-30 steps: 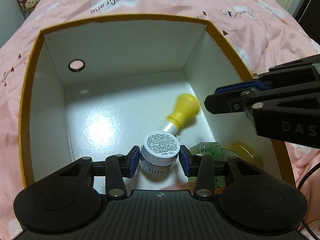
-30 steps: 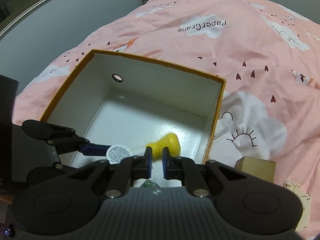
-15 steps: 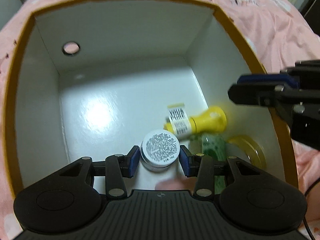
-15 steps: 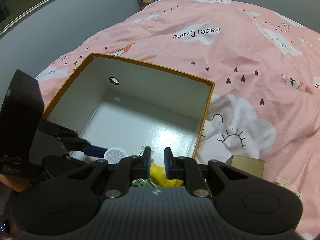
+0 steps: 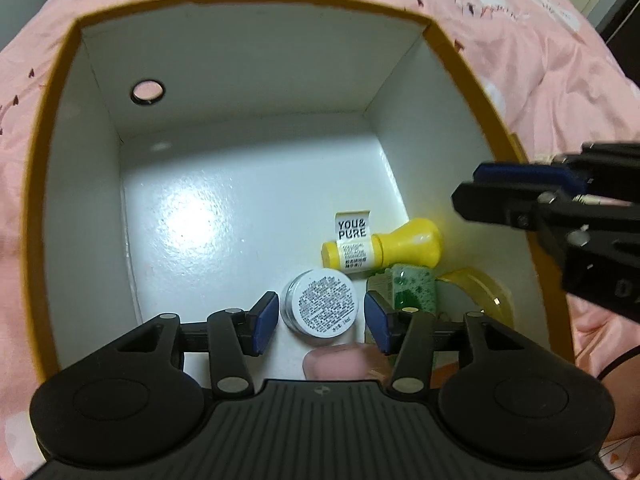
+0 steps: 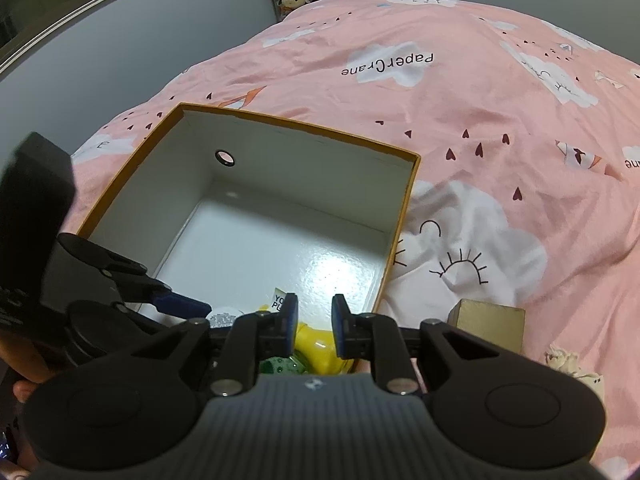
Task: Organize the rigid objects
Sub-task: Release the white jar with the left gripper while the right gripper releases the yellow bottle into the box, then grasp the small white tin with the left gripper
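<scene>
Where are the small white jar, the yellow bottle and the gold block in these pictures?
small white jar [image 5: 323,305], left wrist view, on its printed round face.
yellow bottle [image 5: 408,246], left wrist view, on its yellow body.
gold block [image 6: 490,326], right wrist view, on its front side.

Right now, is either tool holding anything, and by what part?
Nothing is held. The left tool is opening around the small jar, pads clear; the right tool is opening, empty.

The left gripper [image 5: 321,322] jaws are opening and no longer press the white jar [image 5: 320,309]. The yellow bottle [image 5: 384,251], airborne before, now lies in the box [image 5: 248,36].
</scene>
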### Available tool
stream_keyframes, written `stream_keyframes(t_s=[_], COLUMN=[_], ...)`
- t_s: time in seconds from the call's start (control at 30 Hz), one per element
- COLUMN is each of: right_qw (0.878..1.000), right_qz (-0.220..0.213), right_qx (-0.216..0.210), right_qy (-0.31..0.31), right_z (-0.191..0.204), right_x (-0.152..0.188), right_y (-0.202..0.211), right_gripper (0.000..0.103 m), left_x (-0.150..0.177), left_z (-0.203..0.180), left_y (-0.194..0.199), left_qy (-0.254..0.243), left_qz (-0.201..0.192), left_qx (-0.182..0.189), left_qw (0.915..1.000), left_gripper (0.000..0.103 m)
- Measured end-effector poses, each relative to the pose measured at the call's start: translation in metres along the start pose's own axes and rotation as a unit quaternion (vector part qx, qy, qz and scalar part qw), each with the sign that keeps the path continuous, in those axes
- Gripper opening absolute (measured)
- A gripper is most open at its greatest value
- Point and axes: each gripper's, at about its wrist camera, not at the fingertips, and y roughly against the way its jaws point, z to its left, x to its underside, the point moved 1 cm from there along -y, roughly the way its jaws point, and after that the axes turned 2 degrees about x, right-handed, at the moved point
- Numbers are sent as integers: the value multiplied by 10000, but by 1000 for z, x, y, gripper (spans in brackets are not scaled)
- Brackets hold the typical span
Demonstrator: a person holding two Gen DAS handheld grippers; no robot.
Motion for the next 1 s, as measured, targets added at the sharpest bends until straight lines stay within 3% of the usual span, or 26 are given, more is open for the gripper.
stream_keyframes(t_s=[0.13,0.23,0.4,0.5,0.7,0.83,1.0], right_qw=[9999,9989,9950,9912,9797,9723,9686], right_qz=[-97,-398,-896,-1097,-1383,-1167,-848], right_qx=[-73,-148,101,304,636,819,945], right_qy=[-70,-182,-422,-670,-1303,-1850,-2138], right_z=[-2,-4,-21,-41,-93,-129,-155], right_x=[2,7,21,32,68,92,113], right_y=[6,21,51,70,95,96,82], right_gripper=[23,40,42,50,57,58,54], left_x=[0,2,5,3,-6,-12,-19], left_z=[-4,-14,-44,-63,-107,-141,-173], left_y=[20,39,62,68,56,40,5], left_qy=[54,-93,-601,-785,-1194,-1509,-1647], left_qz=[-470,-967,-1486,-1665,-1522,-1146,-462], left_qx=[48,145,417,486,754,791,518], left_qw=[9989,9952,9862,9817,9782,9787,9839], left_gripper=[58,57,57,57,57,57,51])
